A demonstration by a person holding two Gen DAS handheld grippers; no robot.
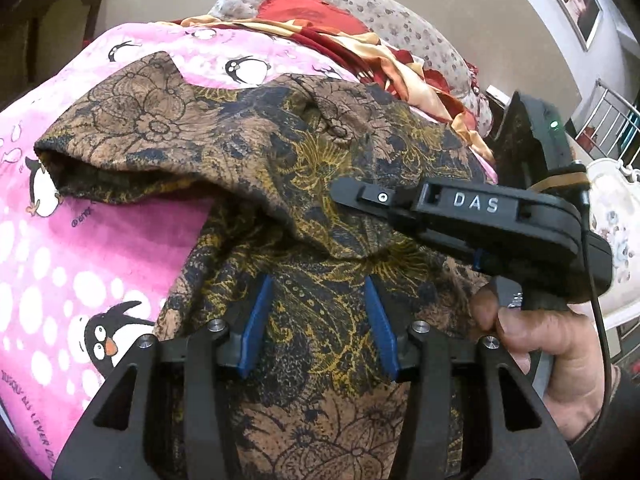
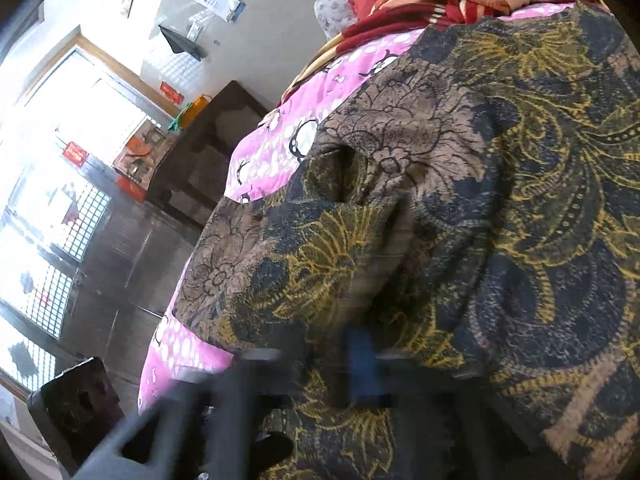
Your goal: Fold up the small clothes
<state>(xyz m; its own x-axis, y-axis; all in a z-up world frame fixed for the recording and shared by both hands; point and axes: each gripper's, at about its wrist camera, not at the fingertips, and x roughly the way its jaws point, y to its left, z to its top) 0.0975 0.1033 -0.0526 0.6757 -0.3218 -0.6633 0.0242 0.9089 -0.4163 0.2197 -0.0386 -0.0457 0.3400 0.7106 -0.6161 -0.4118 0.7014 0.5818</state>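
In the left wrist view I am looking down my left gripper point(image 1: 318, 320): its blue pads point(image 1: 256, 320) are standing apart, released, with the garment point(image 1: 280, 184) lying beneath them and not pinched. The garment is a thin brown cloth printed with dark blue and mustard flowers, rumpled, spreading over a pink penguin blanket point(image 1: 80, 248) on the bed. A loose fold is gaping open at its left edge, and bare blanket is giving me room to the left. The right gripper point(image 1: 344, 194), black plastic, is reaching in from the right over the cloth, with a hand point(image 1: 536, 340) gripping its handle.

In the right wrist view my right gripper point(image 2: 362, 364) is blurring; its blue pads are sitting together, clenched, low against the garment point(image 2: 500, 200), though I cannot tell whether cloth is caught between them. The garment's left edge is draping near the blanket point(image 2: 272, 148) border, and beyond it dark floor point(image 2: 132, 248) is lying open.
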